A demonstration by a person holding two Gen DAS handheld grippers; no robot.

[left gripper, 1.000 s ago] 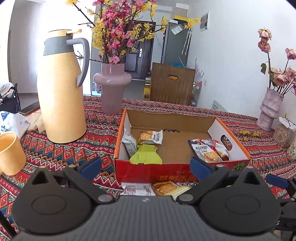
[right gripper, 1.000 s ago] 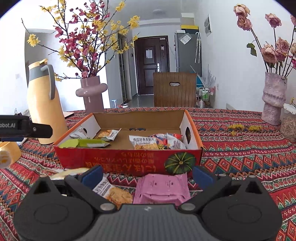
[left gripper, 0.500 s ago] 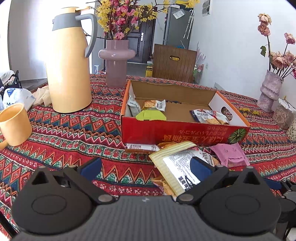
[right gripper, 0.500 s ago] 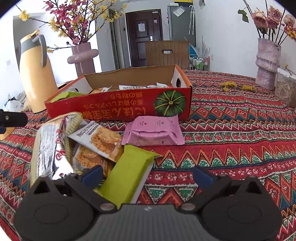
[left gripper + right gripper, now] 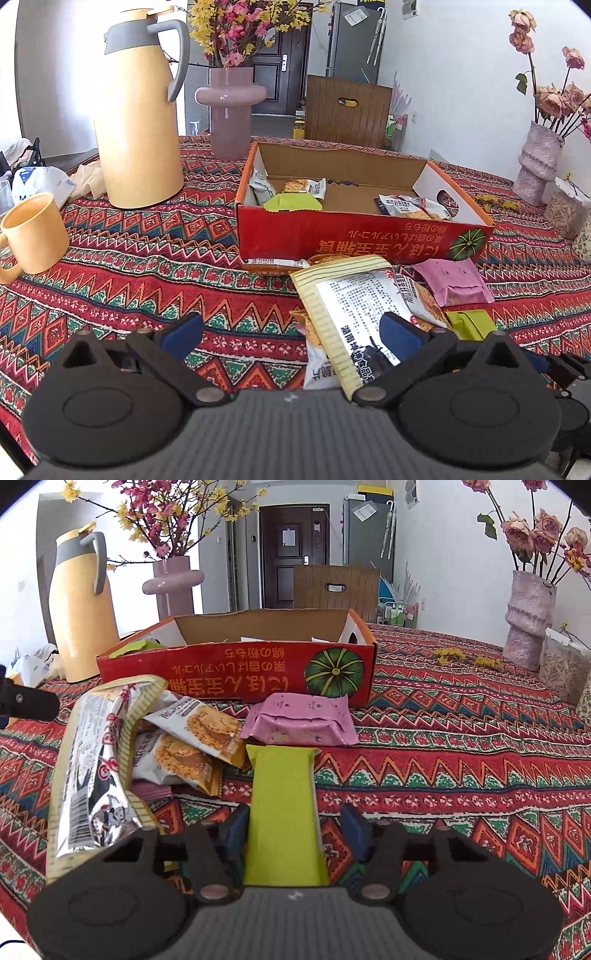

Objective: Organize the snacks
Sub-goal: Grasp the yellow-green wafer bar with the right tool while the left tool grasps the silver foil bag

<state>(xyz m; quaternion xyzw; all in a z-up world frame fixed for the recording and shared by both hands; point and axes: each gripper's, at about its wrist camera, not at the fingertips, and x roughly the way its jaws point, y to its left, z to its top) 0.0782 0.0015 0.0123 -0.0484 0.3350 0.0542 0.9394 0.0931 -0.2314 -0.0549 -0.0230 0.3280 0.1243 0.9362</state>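
A red cardboard box [image 5: 354, 236] [image 5: 236, 668] with several snack packs inside stands mid-table. In front of it lie a large silver-and-yellow bag [image 5: 347, 314] [image 5: 96, 760], cracker packs [image 5: 199, 734], a pink pack [image 5: 454, 280] [image 5: 303, 720] and a green pack [image 5: 469, 325] [image 5: 282, 808]. My left gripper [image 5: 291, 332] is open, with its right finger over the silver bag. My right gripper [image 5: 291, 827] has its jaws partly closed around the green pack, the left pad touching it and a small gap at the right pad.
A yellow thermos [image 5: 138, 107], a yellow mug [image 5: 31, 232] and a pink flower vase [image 5: 231, 107] stand left of the box. A textured vase [image 5: 528, 620] and a jar [image 5: 563, 668] stand at the far right. A patterned cloth covers the table.
Both grippers pulled back from the box and dropped lower over the loose snacks. My right gripper's jaws narrowed around the green pack, which now lies straight between them.
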